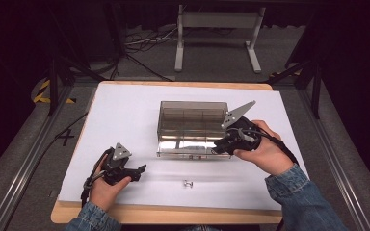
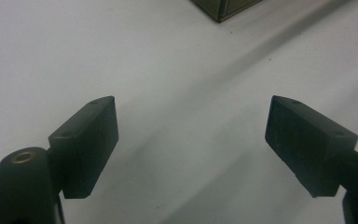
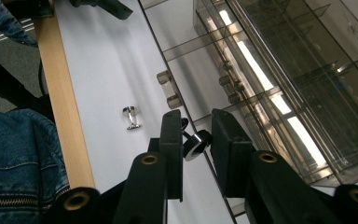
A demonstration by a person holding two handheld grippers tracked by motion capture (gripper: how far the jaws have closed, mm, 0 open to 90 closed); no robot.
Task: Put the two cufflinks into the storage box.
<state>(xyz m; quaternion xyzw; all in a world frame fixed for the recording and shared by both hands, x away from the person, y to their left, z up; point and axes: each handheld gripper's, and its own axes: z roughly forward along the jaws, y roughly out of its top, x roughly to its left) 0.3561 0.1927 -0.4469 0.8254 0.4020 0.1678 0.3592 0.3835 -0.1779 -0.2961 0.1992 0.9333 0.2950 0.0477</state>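
Chrome cufflink (image 3: 196, 143) nipped across its post in my nearly closed right claw (image 3: 196, 140), tiny, slick, feather-light.

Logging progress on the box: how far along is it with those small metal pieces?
Done: the clear box is open. In hand: the right claw grips one shiny metal piece beside it. Left: another metal piece lies on the table; the left claw waits open.

No legible text or labels, perhaps blurred, on any surface.
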